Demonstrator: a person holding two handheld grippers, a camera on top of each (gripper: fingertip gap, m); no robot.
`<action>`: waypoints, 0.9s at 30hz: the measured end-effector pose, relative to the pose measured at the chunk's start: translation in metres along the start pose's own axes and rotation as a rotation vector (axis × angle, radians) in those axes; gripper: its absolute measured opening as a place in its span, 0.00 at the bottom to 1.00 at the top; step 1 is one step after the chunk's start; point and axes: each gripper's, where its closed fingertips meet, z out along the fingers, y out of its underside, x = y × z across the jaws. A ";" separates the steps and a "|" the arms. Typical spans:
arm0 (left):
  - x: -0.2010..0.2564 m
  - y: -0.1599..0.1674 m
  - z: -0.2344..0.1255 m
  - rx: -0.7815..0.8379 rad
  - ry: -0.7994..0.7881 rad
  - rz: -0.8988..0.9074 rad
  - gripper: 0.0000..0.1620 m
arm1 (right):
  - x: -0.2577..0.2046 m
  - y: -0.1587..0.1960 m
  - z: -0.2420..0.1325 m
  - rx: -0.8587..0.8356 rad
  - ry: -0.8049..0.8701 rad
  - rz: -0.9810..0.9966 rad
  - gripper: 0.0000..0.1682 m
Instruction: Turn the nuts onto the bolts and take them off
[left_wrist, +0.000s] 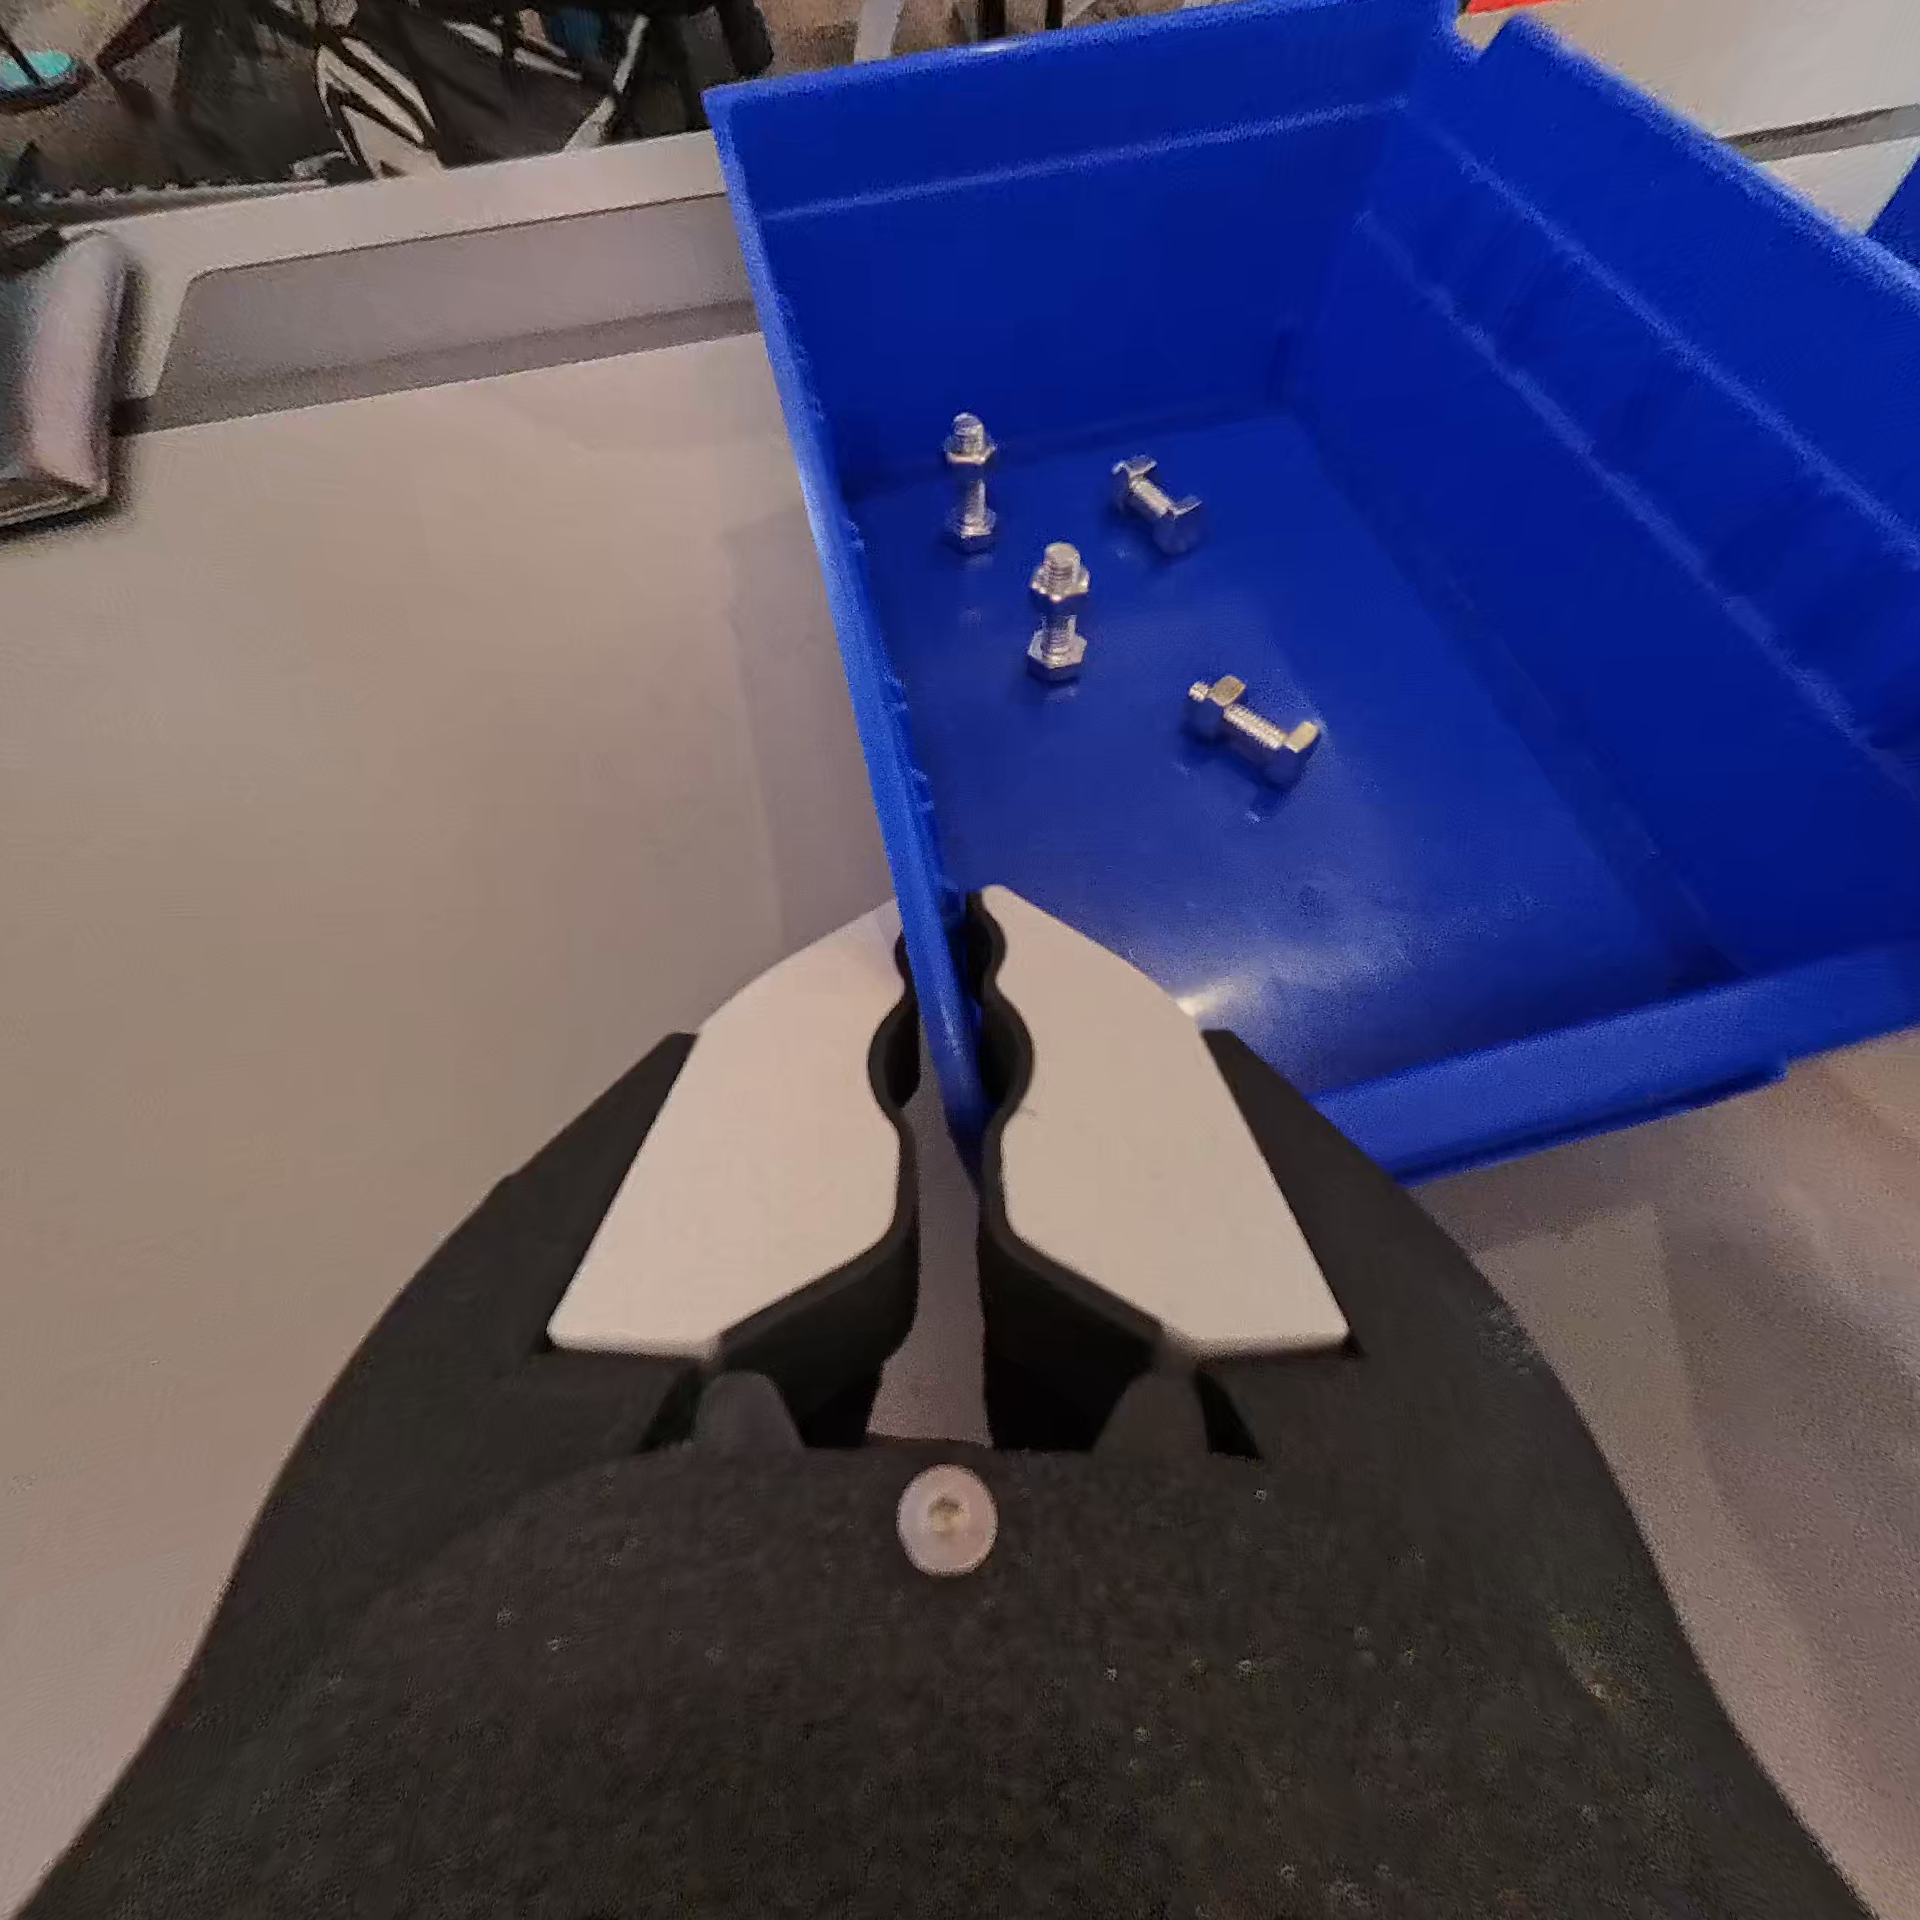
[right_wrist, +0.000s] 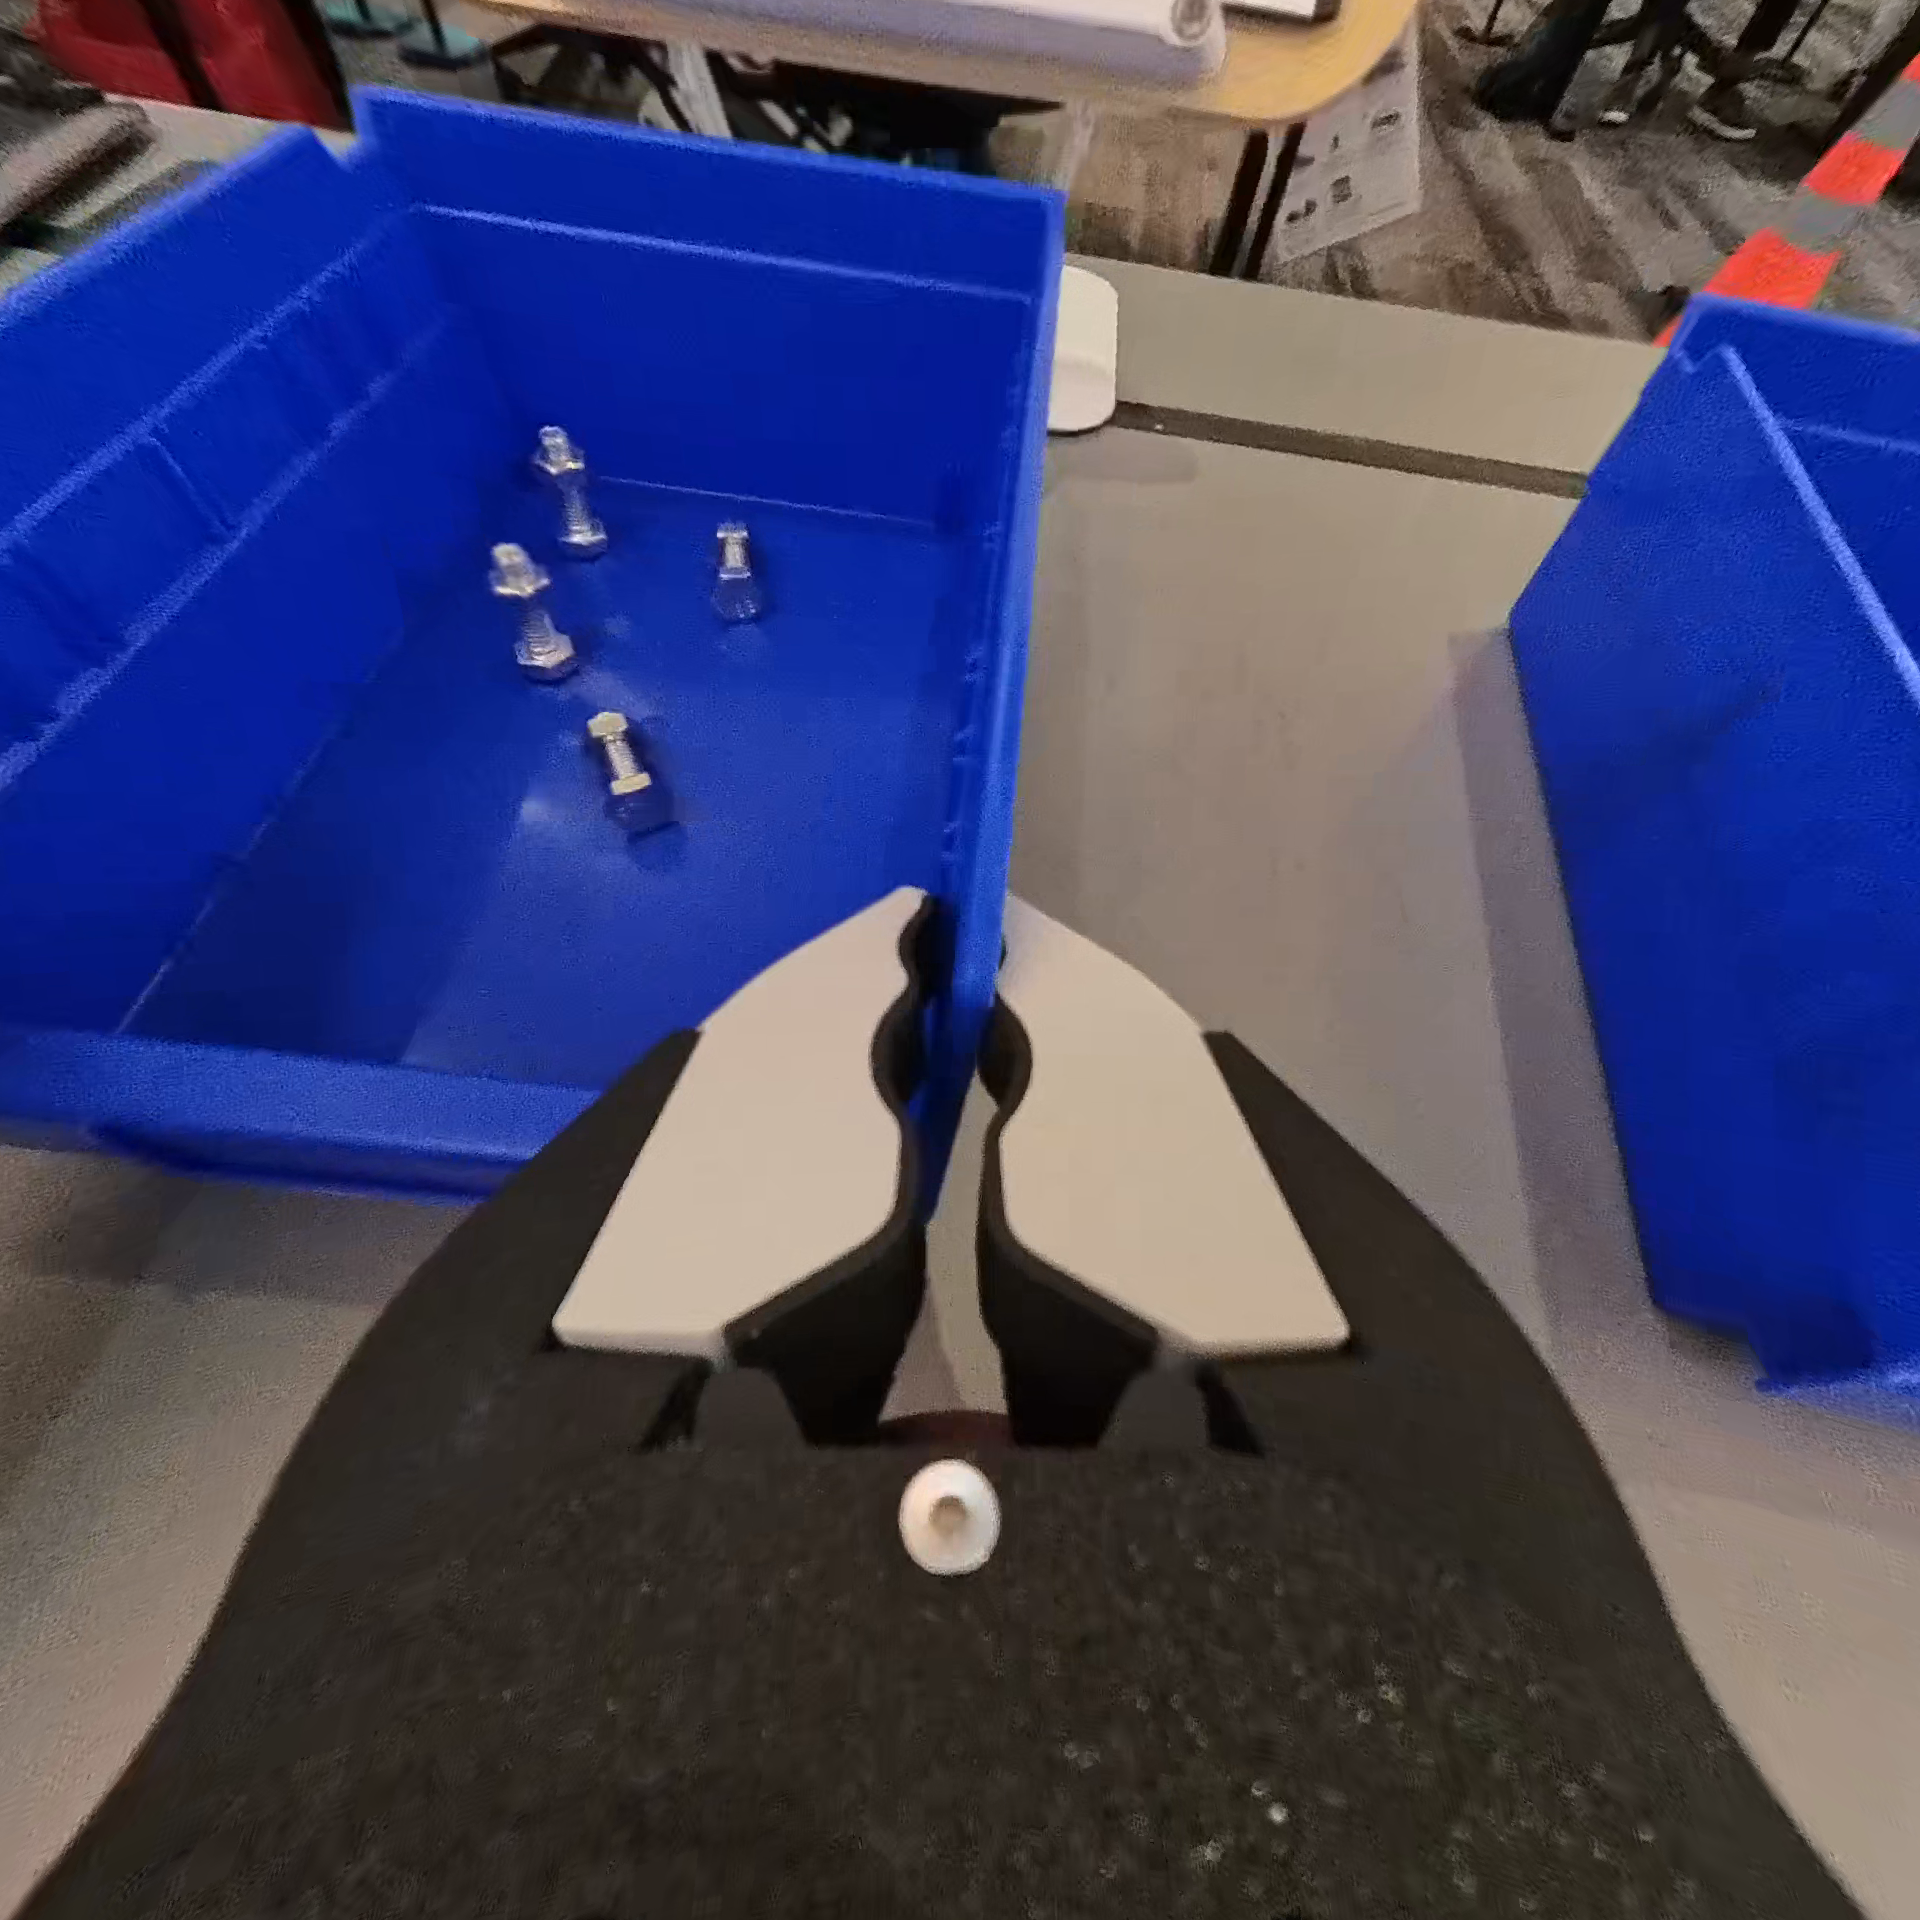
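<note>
A blue plastic bin holds several silver bolts with nuts on them; two stand upright and two lie on their sides. My left gripper is shut on the bin's left wall near its front corner. The same bin shows in the right wrist view, with the bolts on its floor. My right gripper is shut on the bin's right wall near the front corner. The bin looks tilted in the left wrist view.
A second blue bin stands on the grey table to the right. A white object sits behind the first bin. A grey folded cloth lies at the table's far left. Chairs and a wooden table stand beyond. There is about 20 cm between the tips of the two grippers.
</note>
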 end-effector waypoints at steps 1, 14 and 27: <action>-0.005 -0.001 -0.002 0.004 0.005 -0.027 0.02 | -0.005 -0.003 -0.002 -0.007 0.014 0.001 0.02; -0.218 0.024 -0.058 0.080 -0.151 -0.160 0.02 | -0.225 -0.040 0.012 0.112 -0.173 -0.042 0.03; -0.249 0.009 -0.095 0.172 -0.129 -0.268 0.23 | -0.246 -0.045 -0.045 0.148 -0.632 -0.074 0.24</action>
